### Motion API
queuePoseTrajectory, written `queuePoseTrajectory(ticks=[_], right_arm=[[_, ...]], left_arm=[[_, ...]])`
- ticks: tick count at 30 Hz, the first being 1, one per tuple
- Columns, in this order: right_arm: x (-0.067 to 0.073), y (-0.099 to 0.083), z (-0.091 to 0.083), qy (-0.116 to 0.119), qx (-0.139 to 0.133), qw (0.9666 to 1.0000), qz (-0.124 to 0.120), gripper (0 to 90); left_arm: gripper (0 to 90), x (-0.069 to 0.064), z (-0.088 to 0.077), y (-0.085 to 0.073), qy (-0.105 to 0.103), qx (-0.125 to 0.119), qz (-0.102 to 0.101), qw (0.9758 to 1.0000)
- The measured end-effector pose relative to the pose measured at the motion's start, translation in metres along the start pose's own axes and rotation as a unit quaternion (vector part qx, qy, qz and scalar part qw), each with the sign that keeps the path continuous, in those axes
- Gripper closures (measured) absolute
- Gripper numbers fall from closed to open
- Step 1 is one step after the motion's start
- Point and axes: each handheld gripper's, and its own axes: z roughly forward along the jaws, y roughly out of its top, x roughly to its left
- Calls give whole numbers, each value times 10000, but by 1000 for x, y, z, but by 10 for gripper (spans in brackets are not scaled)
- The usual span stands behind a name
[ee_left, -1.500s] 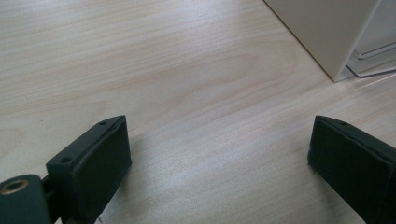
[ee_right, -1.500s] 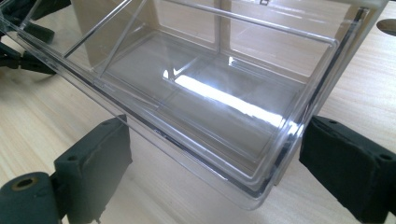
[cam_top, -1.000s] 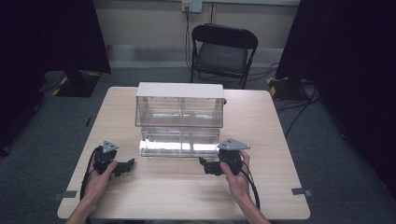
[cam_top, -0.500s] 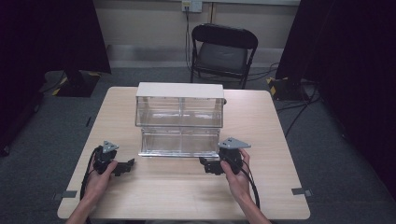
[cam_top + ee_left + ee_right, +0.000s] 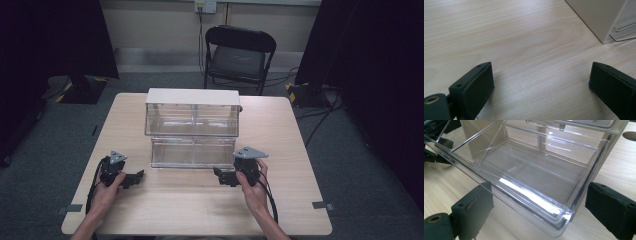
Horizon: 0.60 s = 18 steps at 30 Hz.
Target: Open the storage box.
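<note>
Sitting roughly mid-tabletop is the clear acrylic two-tier drawer cabinet with a white top panel [image 5: 192, 127]; its lower transparent plastic drawer [image 5: 192, 152] is pulled out toward the person, so the front edge sticks out past the upper tier. In the right gripper view that drawer [image 5: 534, 177] looks empty, a see-through tray with a thin divider ridge across the bottom, and its near corner pokes in between the two black jaws; the jaws stand wide apart, one either side of the corner, and I can't tell if either pad actually touches the plastic. From the high view the right gripper [image 5: 226, 176] is just beside the drawer's front right corner, pointing left along the drawer front, held by the person's right hand [image 5: 254, 186] with the grey three-cornered plate on top.

The left gripper [image 5: 134, 178] is over by the front left side of the cabinet, near it but apart, resting low on the light wooden tabletop [image 5: 200, 210] in the person's left hand [image 5: 106, 192]; its jaws are spread wide with nothing but bare wood grain between them, and the cabinet's white side wall [image 5: 599, 17] shows off in the upper right corner of the left gripper view.

Further back, beyond the far edge of the tabletop, there's a black folding chair [image 5: 239, 52] on grey carpet.
</note>
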Motion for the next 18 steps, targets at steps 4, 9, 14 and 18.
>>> queuePoseTrajectory(ticks=[4, 9, 14, 18], right_arm=[[1, 1, -1, -42, 40, 10000, -6, 75], [2, 3, -3, -89, 14, 10000, 16, 75], [2, 4, -3, -68, -34, 10000, -5, 75], [3, 5, -4, -98, -29, 9999, -61, 74]], left_arm=[[54, 0, 0, 0, 0, 1, 1, 10000], [54, 0, 0, 0, 0, 1, 1, 10000], [53, 0, 0, 0, -1, 1, 2, 10000], [54, 0, 0, 0, 0, 2, 1, 10000]])
